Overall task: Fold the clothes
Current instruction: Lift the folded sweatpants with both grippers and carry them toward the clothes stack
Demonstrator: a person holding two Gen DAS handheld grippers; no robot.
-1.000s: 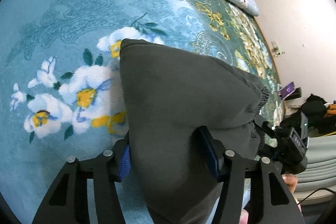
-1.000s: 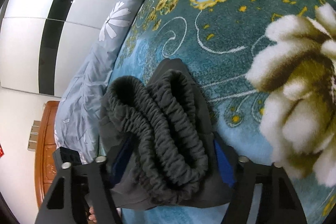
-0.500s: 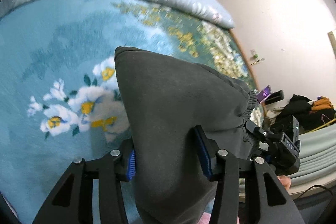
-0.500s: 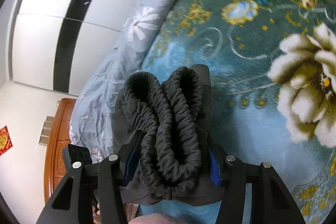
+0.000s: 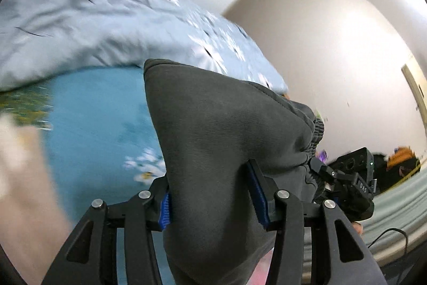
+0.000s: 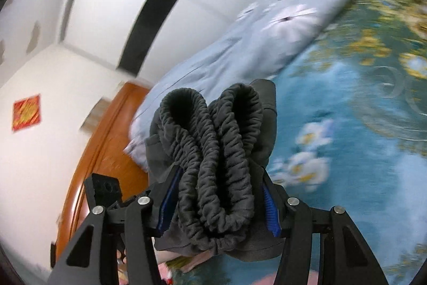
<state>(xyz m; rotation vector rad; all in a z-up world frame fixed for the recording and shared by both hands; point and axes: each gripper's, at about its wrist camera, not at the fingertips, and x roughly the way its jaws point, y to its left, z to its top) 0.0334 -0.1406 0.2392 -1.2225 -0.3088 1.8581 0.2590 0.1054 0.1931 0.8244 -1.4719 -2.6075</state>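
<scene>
A folded dark grey garment [image 5: 221, 140] hangs in the air above a blue floral blanket [image 5: 101, 124]. My left gripper [image 5: 213, 194] is shut on its smooth folded end. In the right wrist view my right gripper [image 6: 217, 198] is shut on the bunched elastic waistband [image 6: 210, 151] of the same grey garment [image 6: 264, 124]. The right gripper's body [image 5: 349, 186] shows at the right of the left wrist view, just past the garment. Both blue pads press into the cloth on either side.
A pale blue flowered duvet [image 5: 106, 23] lies along the far side of the bed, also visible as the duvet [image 6: 267, 39]. A wooden headboard [image 6: 106, 146] stands at the left. A white wall [image 5: 333, 44] and dark clutter [image 5: 392, 167] lie to the right.
Both grippers have lifted the folded garment off the blanket and tilted upward, so walls and duvet now fill the views. Their hold on the cloth is unchanged.
</scene>
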